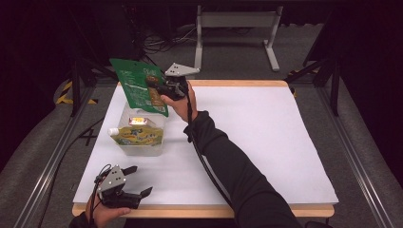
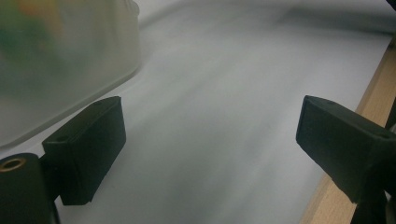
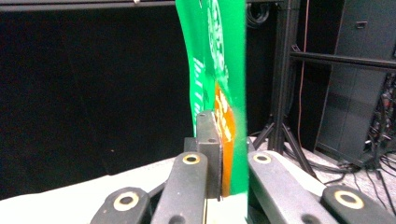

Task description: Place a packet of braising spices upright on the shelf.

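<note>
Right gripper: the right gripper [image 1: 164,88] is clamped on a green pouch [image 1: 139,85], lifted clear of the table above its far left corner.
Pouch: the green pouch hangs tilted just over a clear plastic tub [image 1: 141,134]; its lower edge overlaps the tub's far rim, though whether the two touch cannot be told from above.
Close-up: the right gripper view shows the green pouch [image 3: 219,70] edge-on and upright, pinched between the two black jaws at an orange printed patch.
Tub: the clear plastic tub sits on the white table [image 1: 266,137] near the left edge, holding a yellow-green packet [image 1: 138,135] with a white cap toward the left.
Left gripper: the left gripper [image 1: 140,180] rests low at the near left corner, jaws spread wide and holding nothing.
Left close-up: in the left gripper view the jaws stand well apart over bare white surface, the blurred tub [image 2: 60,60] at upper left and the wooden table edge [image 2: 373,88] at right.
Open room: the table's whole right half lies bare.
</note>
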Motion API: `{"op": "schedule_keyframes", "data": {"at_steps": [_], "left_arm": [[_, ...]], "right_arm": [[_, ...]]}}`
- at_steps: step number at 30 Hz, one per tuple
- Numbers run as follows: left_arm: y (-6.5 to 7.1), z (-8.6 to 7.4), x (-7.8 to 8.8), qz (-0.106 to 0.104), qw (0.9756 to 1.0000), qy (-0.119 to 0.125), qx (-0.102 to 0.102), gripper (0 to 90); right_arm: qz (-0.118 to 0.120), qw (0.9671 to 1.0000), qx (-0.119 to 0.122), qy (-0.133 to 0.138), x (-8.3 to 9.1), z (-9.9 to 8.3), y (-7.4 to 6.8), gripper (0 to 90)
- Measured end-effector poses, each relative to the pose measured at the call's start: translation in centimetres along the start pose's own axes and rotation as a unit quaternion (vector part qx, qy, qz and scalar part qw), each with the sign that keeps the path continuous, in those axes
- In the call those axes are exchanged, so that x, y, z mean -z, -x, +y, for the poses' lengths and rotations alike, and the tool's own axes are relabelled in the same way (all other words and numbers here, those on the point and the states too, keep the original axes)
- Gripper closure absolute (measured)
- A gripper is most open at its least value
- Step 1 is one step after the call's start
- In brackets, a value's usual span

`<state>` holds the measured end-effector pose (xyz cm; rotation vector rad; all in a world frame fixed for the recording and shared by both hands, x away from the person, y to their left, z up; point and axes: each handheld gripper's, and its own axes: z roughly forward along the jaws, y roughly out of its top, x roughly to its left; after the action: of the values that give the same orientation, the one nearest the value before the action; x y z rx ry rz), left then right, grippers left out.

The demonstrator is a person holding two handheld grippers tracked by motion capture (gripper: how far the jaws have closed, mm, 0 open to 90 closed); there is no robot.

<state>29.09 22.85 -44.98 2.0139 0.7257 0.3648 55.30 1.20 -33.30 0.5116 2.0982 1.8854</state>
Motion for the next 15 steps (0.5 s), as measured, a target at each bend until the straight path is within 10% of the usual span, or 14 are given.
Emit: {"op": "schedule_keyframes", "data": {"at_steps": [15], "left_arm": [[0.0, 0.1, -0.1, -0.004, 1.0000, 0.001, -0.004, 8.9]], "right_arm": [[0.013, 0.9998, -0.009, -0.013, -1.2, -2.3, -0.3, 89.2]]}}
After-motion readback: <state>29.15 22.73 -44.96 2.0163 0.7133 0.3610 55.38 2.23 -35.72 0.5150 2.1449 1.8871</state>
